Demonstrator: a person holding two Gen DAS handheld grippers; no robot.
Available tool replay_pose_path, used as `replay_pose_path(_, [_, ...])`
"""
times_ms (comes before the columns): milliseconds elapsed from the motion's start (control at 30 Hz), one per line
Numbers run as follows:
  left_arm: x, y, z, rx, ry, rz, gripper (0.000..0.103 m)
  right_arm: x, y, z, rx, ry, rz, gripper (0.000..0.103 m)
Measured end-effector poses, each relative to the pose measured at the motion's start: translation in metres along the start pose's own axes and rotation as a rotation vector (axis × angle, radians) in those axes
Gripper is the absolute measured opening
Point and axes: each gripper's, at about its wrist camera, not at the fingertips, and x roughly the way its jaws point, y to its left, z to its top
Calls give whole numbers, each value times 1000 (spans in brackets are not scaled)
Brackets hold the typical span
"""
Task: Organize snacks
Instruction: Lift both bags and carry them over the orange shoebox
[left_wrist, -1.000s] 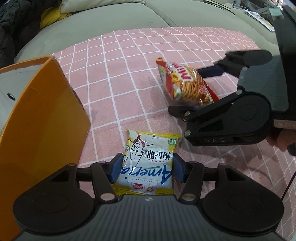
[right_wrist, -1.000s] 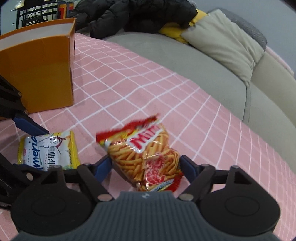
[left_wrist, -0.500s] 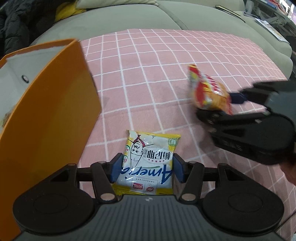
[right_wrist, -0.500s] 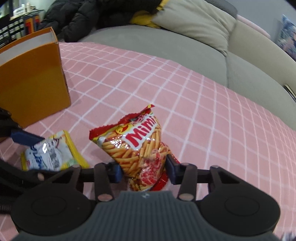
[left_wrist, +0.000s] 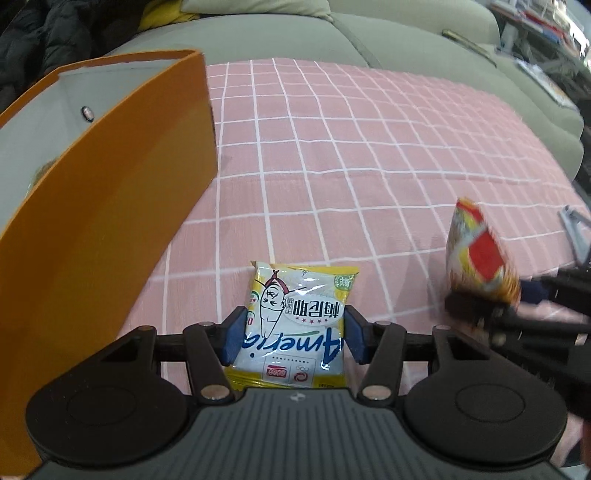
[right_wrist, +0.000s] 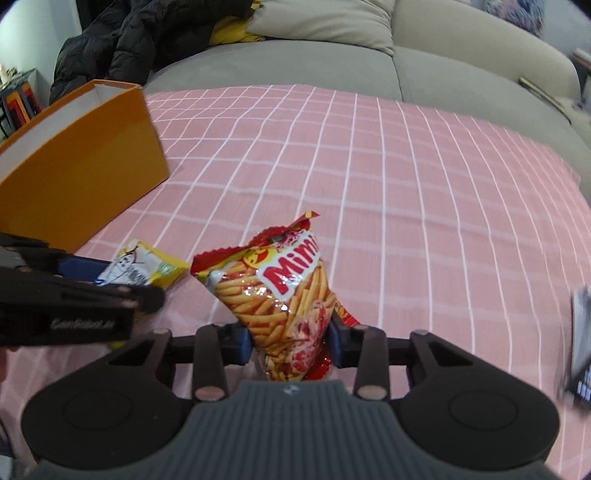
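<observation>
Right wrist view only: right gripper (right_wrist: 290, 339) clamped on red stick-snack bag (right_wrist: 284, 291), label legible.

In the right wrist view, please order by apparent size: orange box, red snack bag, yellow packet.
1. orange box
2. red snack bag, though it sits nearest the camera
3. yellow packet, partly hidden by the left gripper

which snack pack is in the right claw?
The red Mimi stick-snack bag, pinched between the right claw's pads. The yellow-and-white packet sits in the left claw instead, nearer the orange box.
</observation>
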Motion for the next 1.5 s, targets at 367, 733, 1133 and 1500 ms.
replay_pose_path(367, [-68,3,-15,-40,-110,-52,62,-52,20,-29,11,-8,33,34])
replay_pose_path(733, [-147,24,-8,-66,-268,-52,62,-107,56,-6,-37,-131,106,34])
replay_pose_path(1133, [-207,112,24,-194,-380,40,62,-124,125,74,-176,-261,261,34])
replay_pose_path(1500, [-203,187,65,-275,-367,79,62,-82,183,159,-289,-252,366,34])
